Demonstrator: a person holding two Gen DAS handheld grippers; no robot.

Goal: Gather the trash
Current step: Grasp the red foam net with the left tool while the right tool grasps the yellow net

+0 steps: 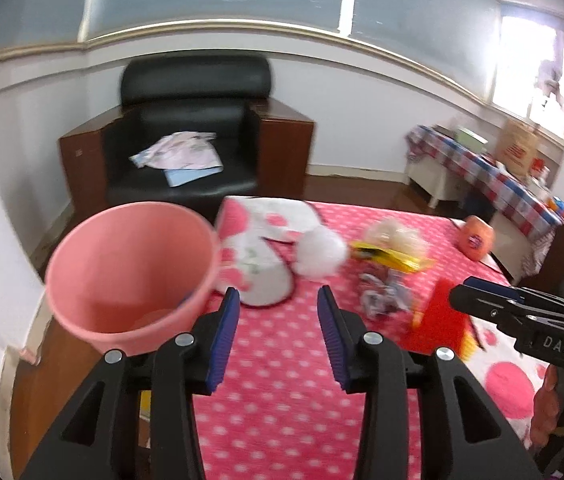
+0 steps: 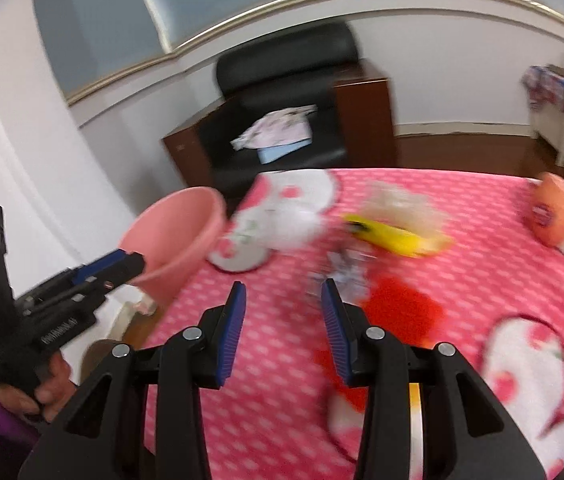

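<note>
Both of our grippers are empty right now. The left gripper point(image 1: 278, 300) has its jaws spread apart with nothing between them, just pink dotted blanket point(image 1: 282, 400) showing through the gap. Same deal with the right gripper point(image 2: 283, 294): jaws apart, nothing pinched, though its right finger sits just in front of a crumpled grey-white wrapper point(image 2: 343, 268).

Using the pink bucket point(image 1: 130, 276) as our landmark: it sits at the blanket's left edge, tilted, mouth facing us, and looks pretty much empty inside. The left gripper hangs just right of its rim, not touching as far as we can tell.

The trash is all to the right of the bucket, lying on the blanket. Nearest is a fluffy white wad point(image 1: 319, 254), then a yellow wrapper point(image 1: 389, 258) with a clear crinkly bag point(image 1: 395, 236) behind it, then the crumpled wrapper and a red packet point(image 1: 441, 316). Farthest from the bucket is an orange round thing point(image 1: 475, 237). Everything's a bit blurry.
</note>
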